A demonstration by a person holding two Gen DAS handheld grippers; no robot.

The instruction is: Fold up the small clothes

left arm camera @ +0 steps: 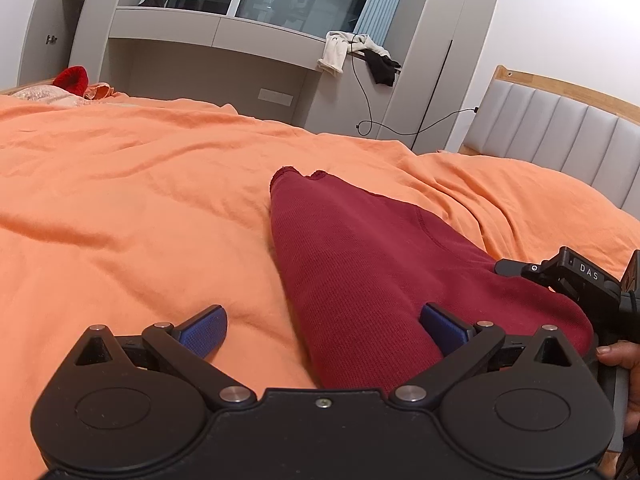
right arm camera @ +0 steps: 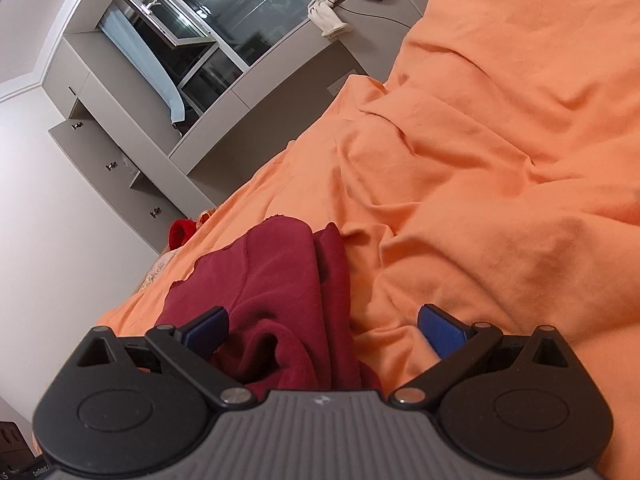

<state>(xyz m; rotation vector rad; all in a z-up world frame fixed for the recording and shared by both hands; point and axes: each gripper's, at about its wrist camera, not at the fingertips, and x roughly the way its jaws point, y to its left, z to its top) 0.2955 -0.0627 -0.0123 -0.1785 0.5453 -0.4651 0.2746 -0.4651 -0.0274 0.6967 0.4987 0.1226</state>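
A dark red knit garment [left arm camera: 360, 264] lies folded lengthwise on the orange bedsheet [left arm camera: 132, 200]. My left gripper [left arm camera: 324, 326] is open, low over the garment's near end; its right finger rests on the cloth, its left finger on the sheet. My right gripper [right arm camera: 324, 328] is open too, straddling the garment's [right arm camera: 280, 280] bunched near edge, left finger over the cloth, right finger over the sheet [right arm camera: 500, 160]. The right gripper's body also shows at the right edge of the left wrist view [left arm camera: 580, 280].
A grey cabinet and window ledge [left arm camera: 224, 40] stand beyond the bed, with white and black clothes [left arm camera: 360, 54] and a cable hanging. A padded headboard [left arm camera: 560, 132] is at the right. A bright red item [left arm camera: 74, 78] lies at the bed's far left.
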